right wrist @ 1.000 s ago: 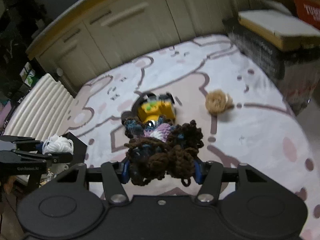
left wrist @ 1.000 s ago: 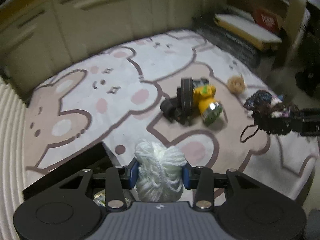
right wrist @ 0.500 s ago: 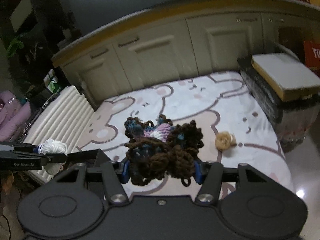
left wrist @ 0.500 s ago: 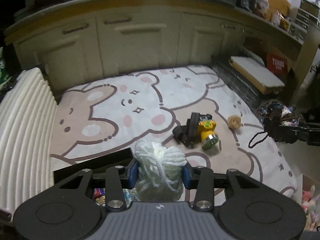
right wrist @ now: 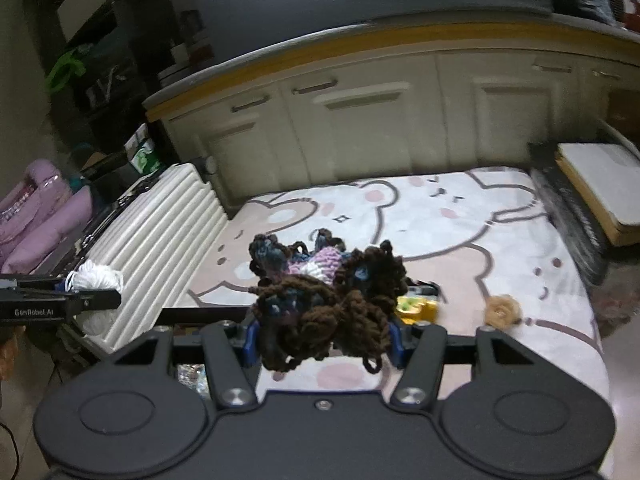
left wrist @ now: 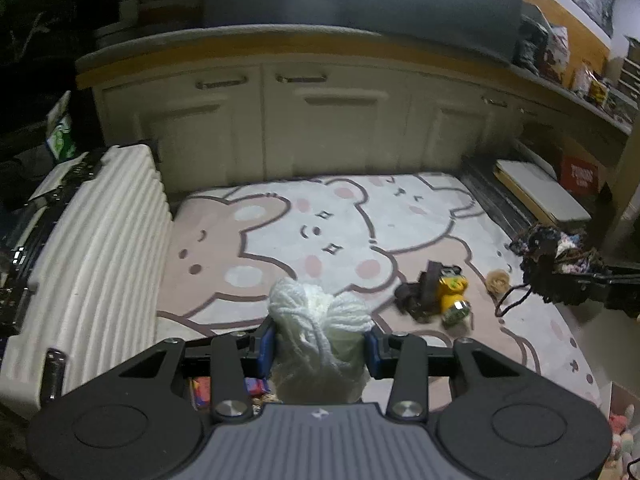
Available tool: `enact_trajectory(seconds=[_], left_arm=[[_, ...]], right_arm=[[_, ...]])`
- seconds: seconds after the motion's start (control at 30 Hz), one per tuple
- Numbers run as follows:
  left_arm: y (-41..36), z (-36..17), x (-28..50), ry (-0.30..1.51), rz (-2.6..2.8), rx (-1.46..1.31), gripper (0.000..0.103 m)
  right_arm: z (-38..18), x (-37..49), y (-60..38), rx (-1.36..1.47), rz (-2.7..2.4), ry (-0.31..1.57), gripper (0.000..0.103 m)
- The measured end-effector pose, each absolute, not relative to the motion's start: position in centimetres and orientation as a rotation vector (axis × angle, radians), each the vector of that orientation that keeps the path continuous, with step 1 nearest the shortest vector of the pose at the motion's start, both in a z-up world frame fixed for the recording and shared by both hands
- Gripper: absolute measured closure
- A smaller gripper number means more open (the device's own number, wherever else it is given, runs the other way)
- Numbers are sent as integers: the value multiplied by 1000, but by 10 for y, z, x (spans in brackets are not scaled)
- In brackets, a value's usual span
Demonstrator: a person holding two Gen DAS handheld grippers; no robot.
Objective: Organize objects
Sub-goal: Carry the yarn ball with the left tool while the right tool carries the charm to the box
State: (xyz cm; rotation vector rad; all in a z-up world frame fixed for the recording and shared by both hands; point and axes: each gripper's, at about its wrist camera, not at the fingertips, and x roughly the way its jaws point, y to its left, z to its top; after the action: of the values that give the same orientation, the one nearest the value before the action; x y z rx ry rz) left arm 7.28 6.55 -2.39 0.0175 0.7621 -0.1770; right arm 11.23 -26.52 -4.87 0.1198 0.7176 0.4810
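Observation:
My left gripper (left wrist: 320,346) is shut on a white yarn bundle (left wrist: 318,320), held high above the rug's near left edge; the bundle also shows in the right wrist view (right wrist: 94,278). My right gripper (right wrist: 322,336) is shut on a dark brown and purple yarn bundle (right wrist: 326,280), held above the rug's right side; that bundle also shows in the left wrist view (left wrist: 556,256). A yellow headlamp with a black strap (left wrist: 438,294) and a small tan yarn ball (left wrist: 497,281) lie on the bear-pattern rug (left wrist: 280,240). The headlamp is mostly hidden behind the dark yarn in the right wrist view (right wrist: 418,306).
A white ribbed suitcase (left wrist: 96,248) lies along the rug's left edge. A black box with colourful items (left wrist: 224,386) sits below my left gripper. Cream cabinets (left wrist: 320,120) stand behind the rug. A dark crate with a flat white box on it (left wrist: 536,196) stands at right.
Both grippers have risen and tilted up, each still holding its yarn. The rug and the objects on it look farther away, and more of the cabinets and suitcase shows.

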Motion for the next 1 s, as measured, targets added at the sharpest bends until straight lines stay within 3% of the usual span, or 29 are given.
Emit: enact_trajectory(seconds=[0.7,1.0], left_arm=[[137,-53,96,729,-79,-153,59],[156,-66,86,727,-52,-170,59]], right_arm=[[-45,158,-134,-26,660,707,45],[-93,169,-74,-169,722,735,45]])
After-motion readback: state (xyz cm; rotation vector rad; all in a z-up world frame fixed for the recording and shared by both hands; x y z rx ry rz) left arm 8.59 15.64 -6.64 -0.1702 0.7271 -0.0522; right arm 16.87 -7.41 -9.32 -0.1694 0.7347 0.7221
